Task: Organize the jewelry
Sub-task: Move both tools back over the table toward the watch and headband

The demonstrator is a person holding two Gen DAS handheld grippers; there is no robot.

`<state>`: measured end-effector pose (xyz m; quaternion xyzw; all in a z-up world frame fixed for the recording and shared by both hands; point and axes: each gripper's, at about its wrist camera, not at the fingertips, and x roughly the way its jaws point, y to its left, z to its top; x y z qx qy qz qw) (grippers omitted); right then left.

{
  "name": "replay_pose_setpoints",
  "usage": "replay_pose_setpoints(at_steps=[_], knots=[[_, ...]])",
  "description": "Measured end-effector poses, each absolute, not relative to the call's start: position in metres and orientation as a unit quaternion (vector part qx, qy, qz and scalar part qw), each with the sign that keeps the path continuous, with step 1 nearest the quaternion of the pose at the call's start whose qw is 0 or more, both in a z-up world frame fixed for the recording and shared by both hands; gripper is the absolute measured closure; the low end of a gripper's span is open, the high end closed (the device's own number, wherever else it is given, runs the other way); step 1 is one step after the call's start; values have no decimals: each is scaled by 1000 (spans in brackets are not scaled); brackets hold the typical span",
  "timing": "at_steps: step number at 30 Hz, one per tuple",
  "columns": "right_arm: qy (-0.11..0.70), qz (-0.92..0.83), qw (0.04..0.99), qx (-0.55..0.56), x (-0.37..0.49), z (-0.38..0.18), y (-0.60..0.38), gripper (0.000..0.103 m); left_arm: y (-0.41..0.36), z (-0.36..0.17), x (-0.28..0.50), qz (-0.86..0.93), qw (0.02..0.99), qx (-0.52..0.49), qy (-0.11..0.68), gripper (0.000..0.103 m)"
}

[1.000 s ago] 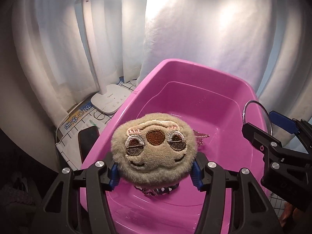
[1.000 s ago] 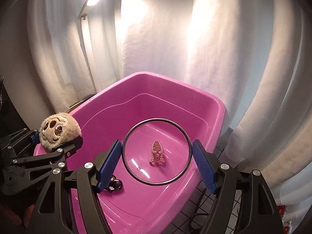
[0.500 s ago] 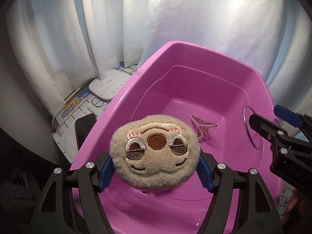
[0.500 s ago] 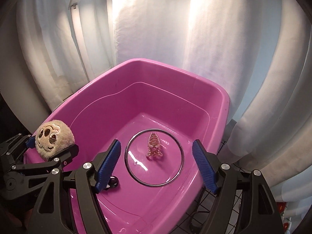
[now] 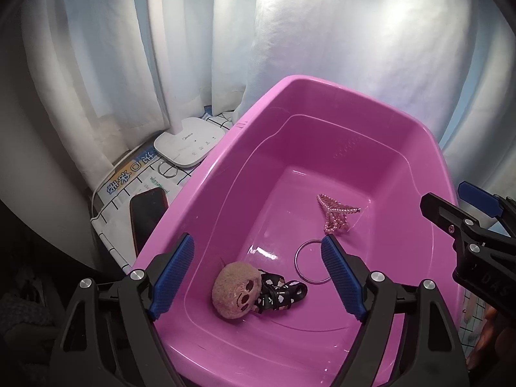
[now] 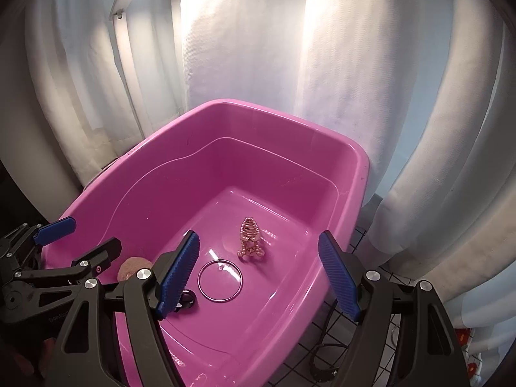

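Plush clip (image 5: pixel 237 293), silver bangle (image 5: pixel 311 262), pink beaded clip (image 5: pixel 335 214) lying flat in pink tub (image 5: pixel 225 174).

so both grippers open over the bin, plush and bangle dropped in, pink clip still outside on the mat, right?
Not quite. The clip lies inside the bin, just beyond the bangle, as the left wrist view shows. The rest holds: left gripper and right gripper are open, plush in the bin.

The left gripper (image 5: pixel 258 277) hangs spread wide over a glossy pink plastic tub (image 5: pixel 222 174). On the tub's floor near its front wall lies a fuzzy tan plush face charm (image 5: pixel 237 293) touching a black patterned strap (image 5: pixel 280 293). A thin silver metal bangle (image 5: pixel 311 262) lies just beside it, and a pink beaded hair claw (image 5: pixel 335 214) sits toward the right wall.
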<state>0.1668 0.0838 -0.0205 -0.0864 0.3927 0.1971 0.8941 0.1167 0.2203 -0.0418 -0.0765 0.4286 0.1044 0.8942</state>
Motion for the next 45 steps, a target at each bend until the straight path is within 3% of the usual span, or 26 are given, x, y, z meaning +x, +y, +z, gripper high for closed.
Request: replay_pose_setpoints(at_steps=[13, 29, 36, 45], knots=[[375, 168, 911, -29, 127, -5, 22, 30, 180, -6, 82, 78, 922, -67, 374, 13], [410, 6, 910, 65, 30, -49, -180, 30, 57, -6, 58, -50, 921, -51, 383, 12], [425, -66, 897, 103, -7, -74, -262, 30, -15, -40, 57, -120, 905, -25, 408, 8], [450, -90, 878, 135, -21, -116, -315, 30, -51, -130, 93, -115, 883, -7, 456, 7]])
